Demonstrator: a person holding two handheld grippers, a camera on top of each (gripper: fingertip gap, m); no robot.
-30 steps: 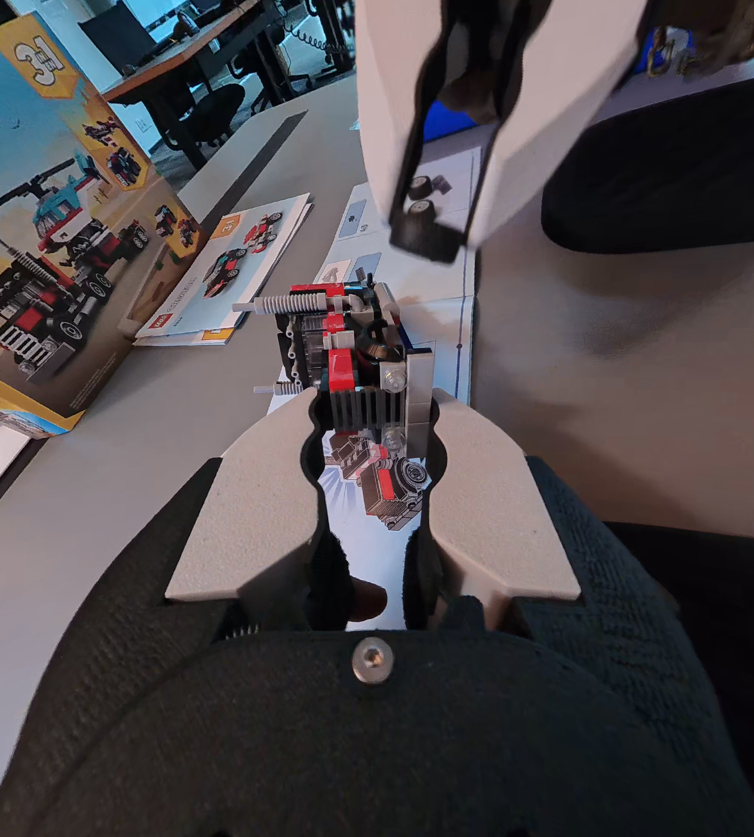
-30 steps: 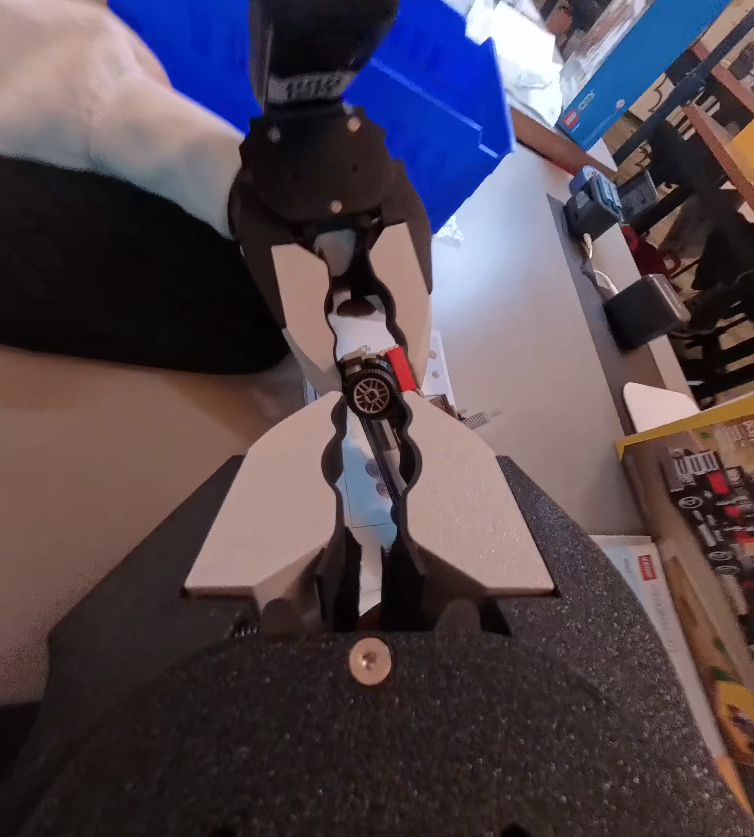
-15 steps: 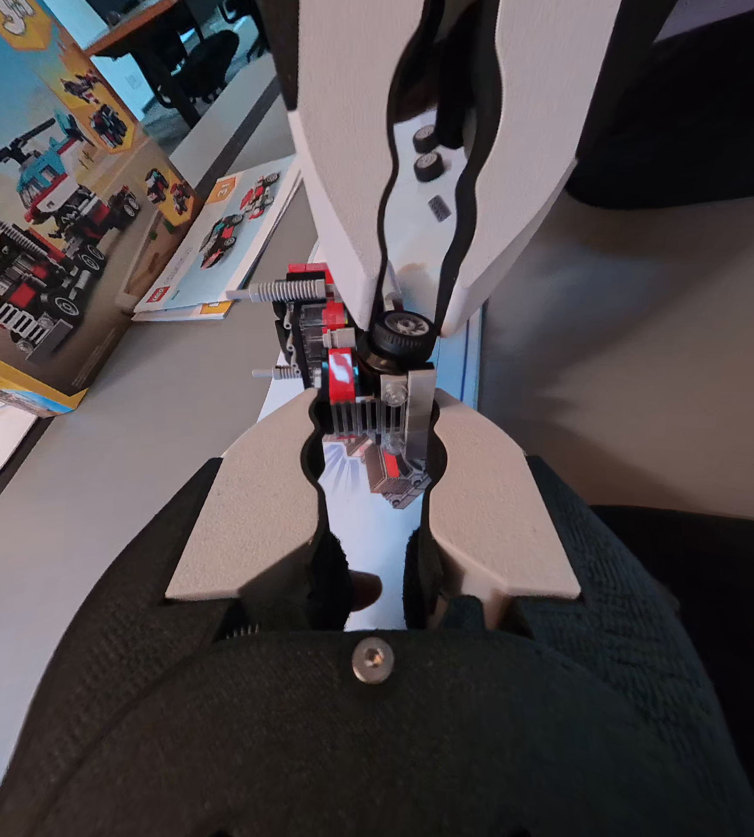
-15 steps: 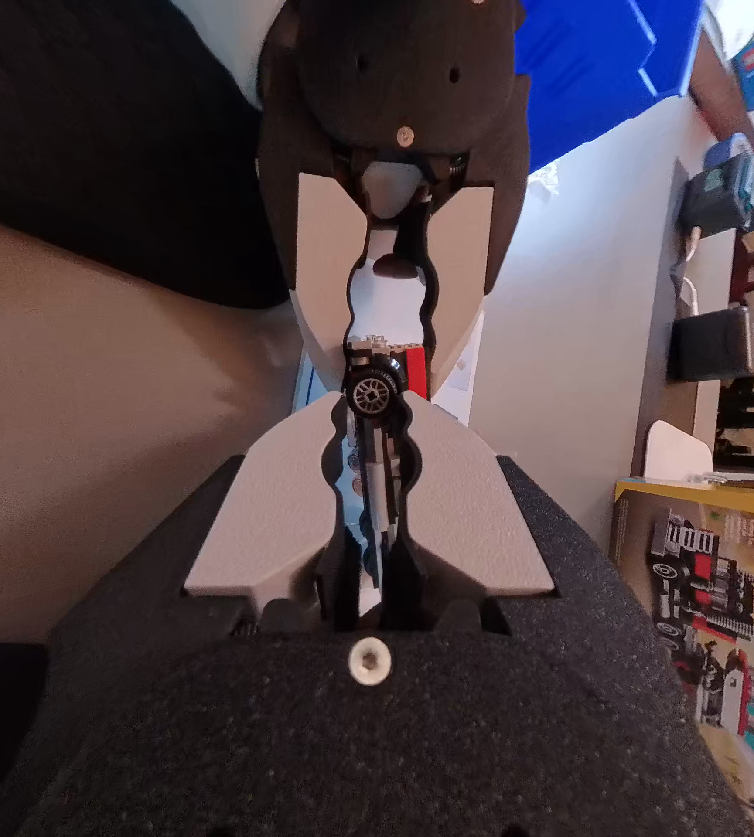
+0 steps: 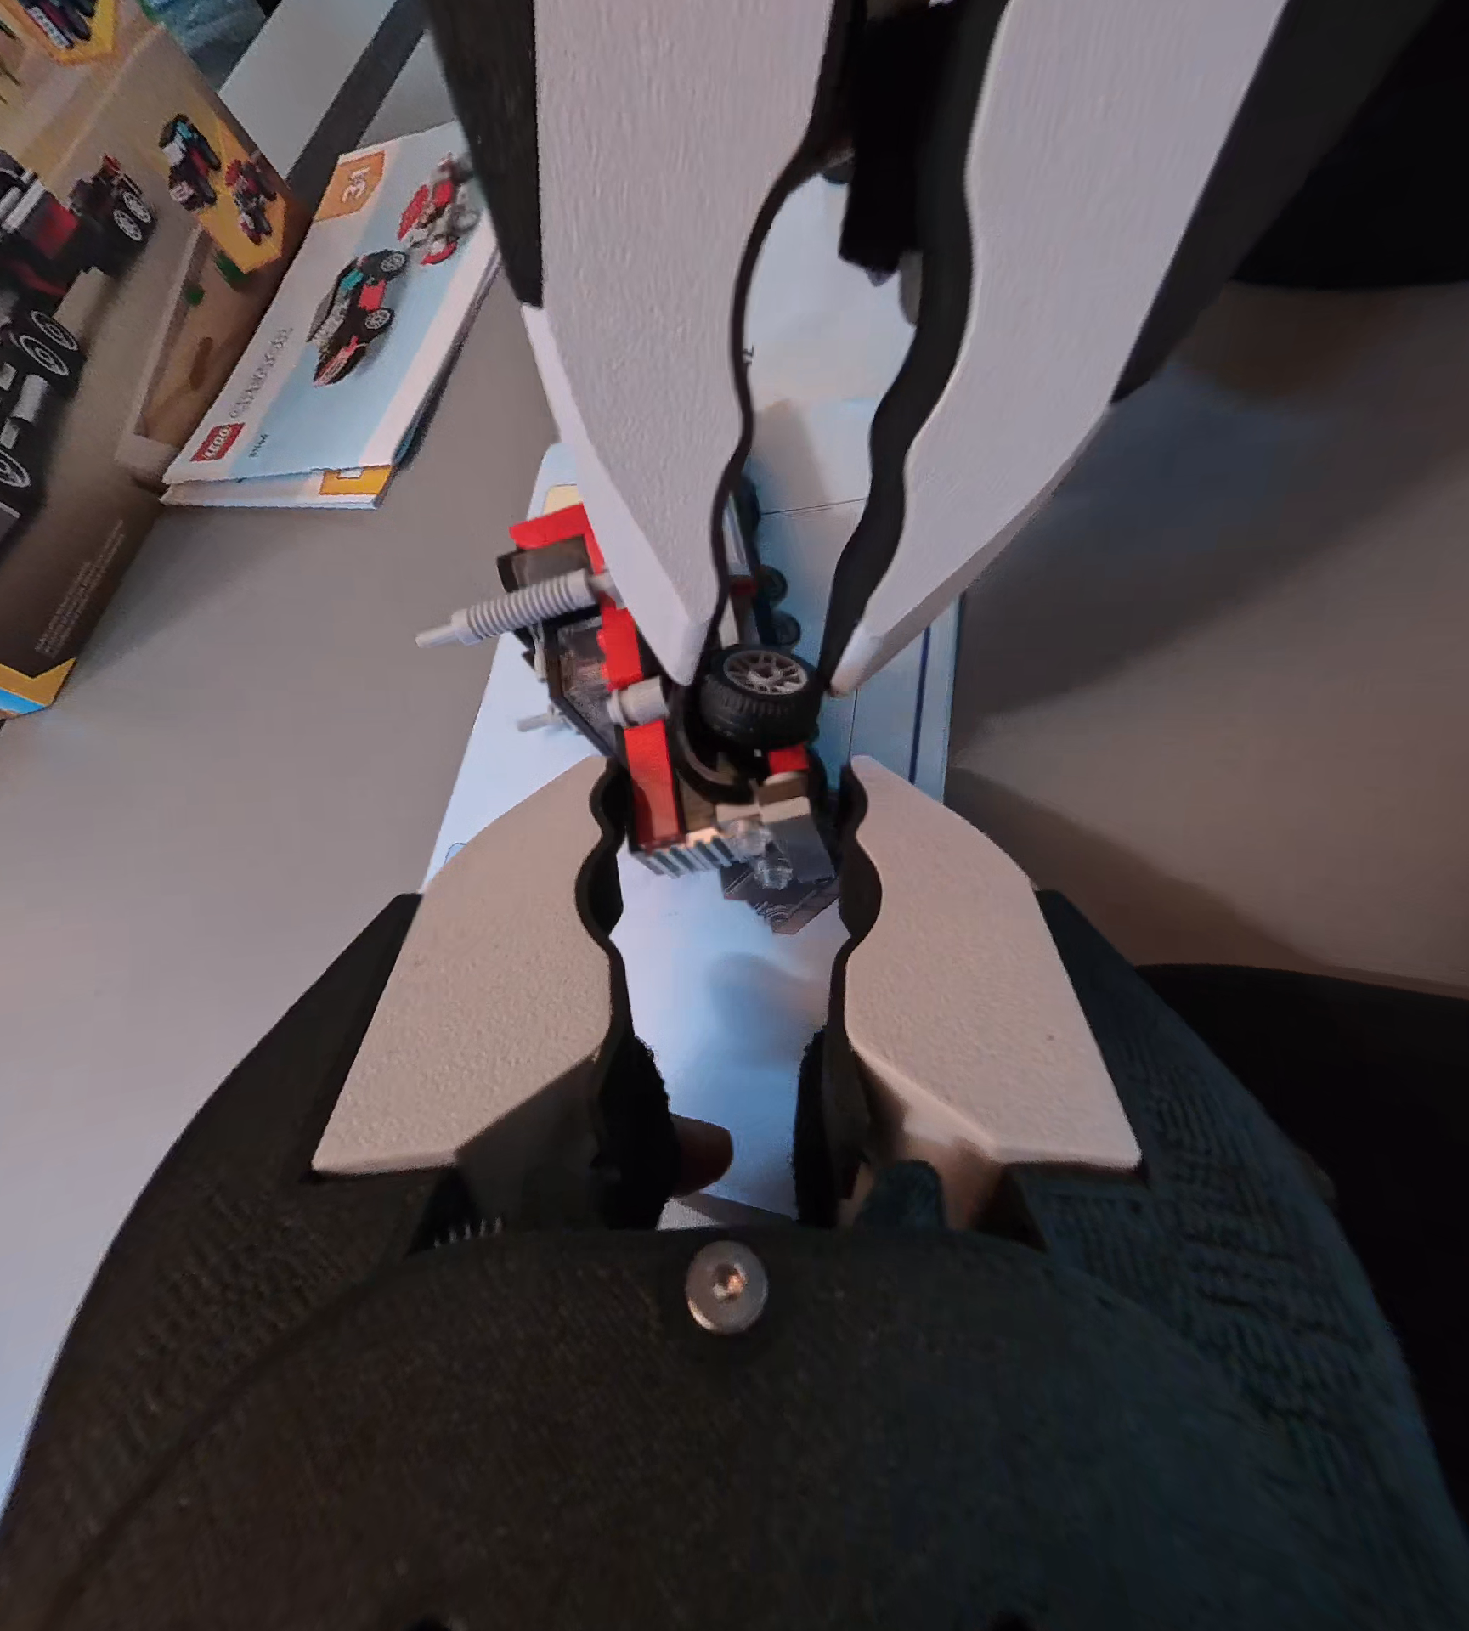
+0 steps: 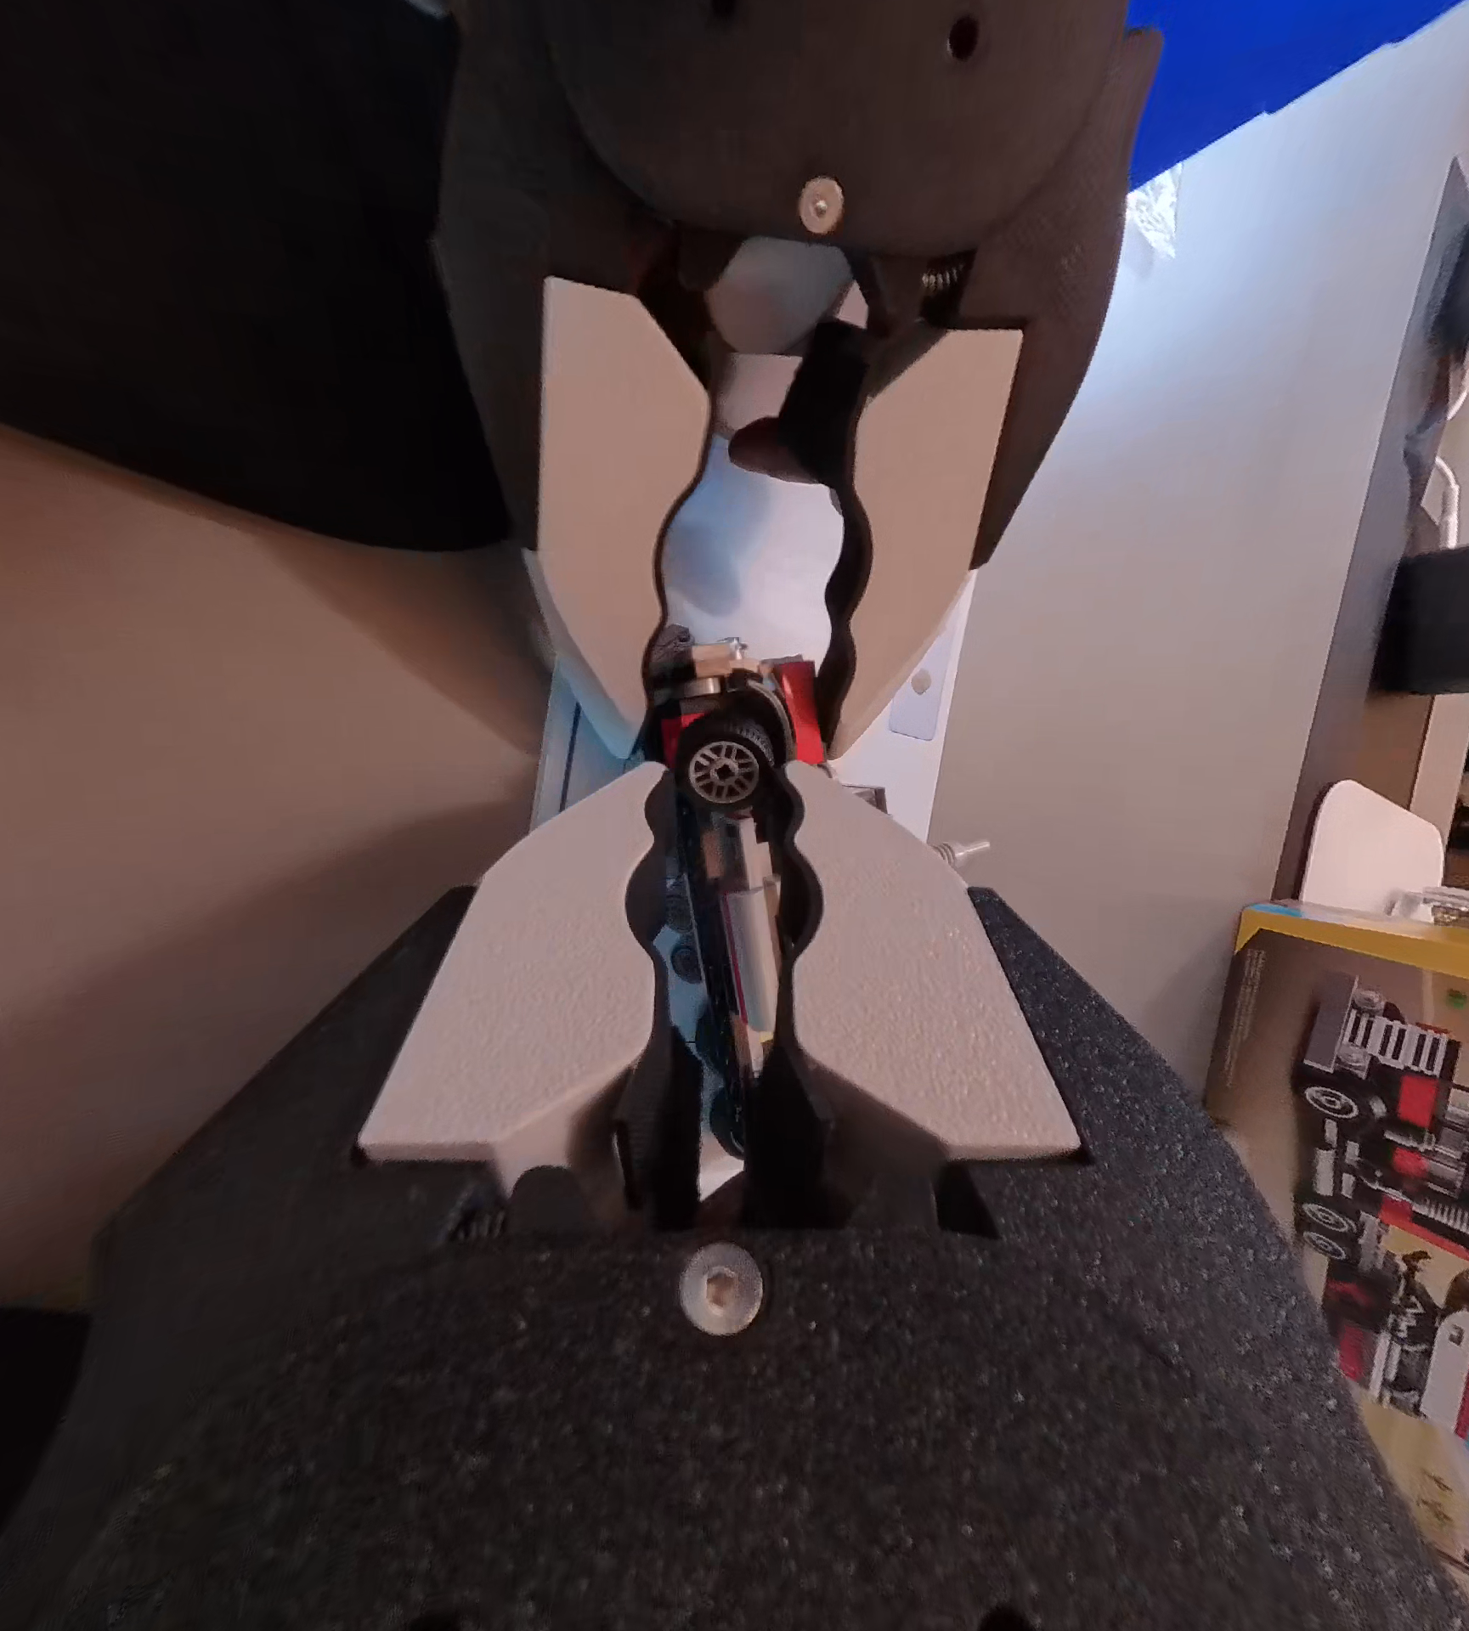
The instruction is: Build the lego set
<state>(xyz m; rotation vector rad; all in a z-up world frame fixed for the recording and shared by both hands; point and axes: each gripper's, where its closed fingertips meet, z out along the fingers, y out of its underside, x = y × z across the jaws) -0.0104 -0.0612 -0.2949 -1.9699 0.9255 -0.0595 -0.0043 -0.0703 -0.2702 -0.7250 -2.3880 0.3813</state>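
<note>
My left gripper [image 5: 726, 785] is shut on the front of a red, black and grey lego truck [image 5: 655, 794] and holds it above an open instruction page [image 5: 713, 997]. My right gripper [image 5: 757, 680] comes down from above, shut on a small black wheel with a grey hub [image 5: 757, 697]. The wheel is pressed against the truck's side, under a black wheel arch. In the right wheel view, the wheel [image 6: 723, 770] sits between my right gripper's [image 6: 726, 781] tips. The left gripper [image 6: 735, 715] faces it from above, with the truck [image 6: 797, 697] between its fingers.
A lego box [image 5: 15, 291] and a closed instruction booklet [image 5: 333, 335] lie on the grey table [image 5: 227, 794] to the left. The box also shows at the right in the right wrist view [image 6: 1401, 1147]. A blue bin [image 6: 1260, 71] stands far off. A dark cloth shape [image 5: 1375, 159] lies at the right. The grippers are tip to tip, or close to it.
My right gripper came down with the wheel from above the page onto the truck's side. The truck has tilted in the left gripper, and both grippers are closer together.
</note>
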